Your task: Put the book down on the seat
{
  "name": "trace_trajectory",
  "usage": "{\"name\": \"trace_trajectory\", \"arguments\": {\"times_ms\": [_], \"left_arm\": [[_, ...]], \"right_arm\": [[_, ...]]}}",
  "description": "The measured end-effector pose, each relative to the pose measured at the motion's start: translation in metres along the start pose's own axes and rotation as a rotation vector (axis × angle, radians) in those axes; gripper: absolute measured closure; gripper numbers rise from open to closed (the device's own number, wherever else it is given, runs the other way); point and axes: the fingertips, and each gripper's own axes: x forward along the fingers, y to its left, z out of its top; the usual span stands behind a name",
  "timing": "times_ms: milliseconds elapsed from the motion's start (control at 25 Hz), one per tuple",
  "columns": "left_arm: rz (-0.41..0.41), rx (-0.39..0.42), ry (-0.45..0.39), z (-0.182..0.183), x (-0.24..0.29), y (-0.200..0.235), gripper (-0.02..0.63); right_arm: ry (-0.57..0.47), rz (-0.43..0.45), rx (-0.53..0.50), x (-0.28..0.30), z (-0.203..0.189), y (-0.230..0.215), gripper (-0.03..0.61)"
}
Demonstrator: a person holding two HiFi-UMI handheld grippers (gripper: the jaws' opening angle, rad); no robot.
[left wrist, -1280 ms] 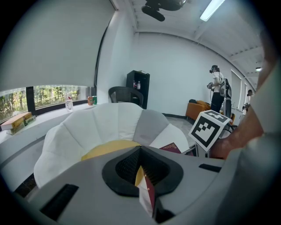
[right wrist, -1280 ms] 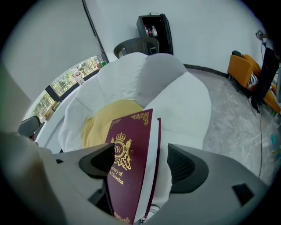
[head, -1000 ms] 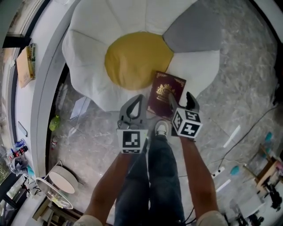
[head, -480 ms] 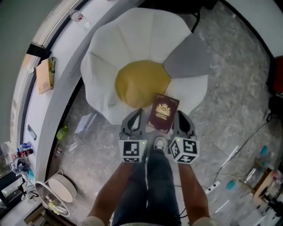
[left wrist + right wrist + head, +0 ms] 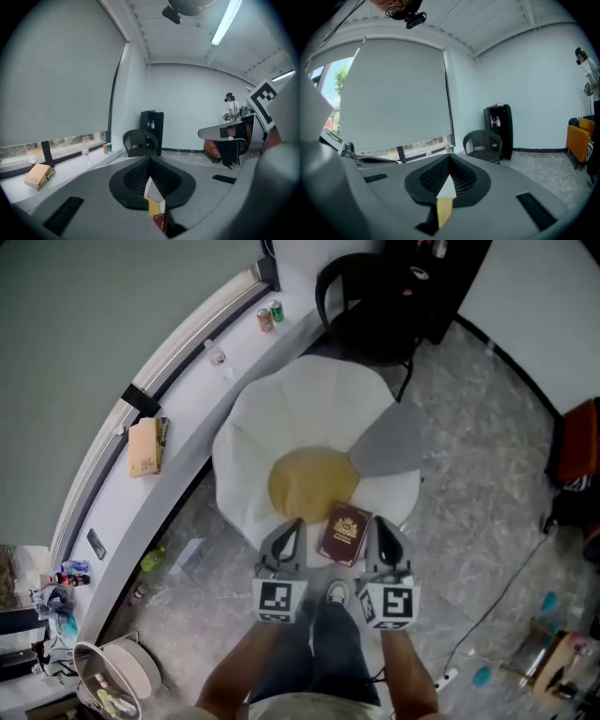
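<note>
Both tools have drawn back from the book [image 5: 344, 532], and the right tool [image 5: 384, 538] has closed up, empty. The left tool [image 5: 286, 538] is likewise closed on nothing. That one book lies just ahead between the two tools on the single flower seat [image 5: 309, 418], near its front edge. Backing straight away should avoid nudging it off. Beyond stand one black chair [image 5: 366, 306] and two cans [image 5: 270, 315].

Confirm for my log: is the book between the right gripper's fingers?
No: the book lies flat on the seat, beside the shut, empty right gripper.
</note>
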Motion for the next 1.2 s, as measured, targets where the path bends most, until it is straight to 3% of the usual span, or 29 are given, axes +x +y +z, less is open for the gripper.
{"name": "trace_trajectory", "arguments": {"times_ms": [280, 600, 920, 1200], "left_arm": [[0.014, 0.048, -0.087, 0.098, -0.047, 0.01, 0.609], [0.024, 0.084, -0.209, 0.189, -0.086, 0.017, 0.608], [0.037, 0.073, -0.223, 0.202, -0.098, 0.03, 0.609], [0.037, 0.069, -0.242, 0.207, -0.097, 0.03, 0.608]], "right_arm": [[-0.149, 0.055, -0.065, -0.044, 0.116, 0.025, 0.574], [-0.239, 0.062, -0.108, -0.078, 0.194, 0.047, 0.574], [-0.247, 0.068, -0.152, -0.073, 0.206, 0.063, 0.574], [-0.241, 0.034, -0.185, -0.079, 0.209, 0.05, 0.574]]}}
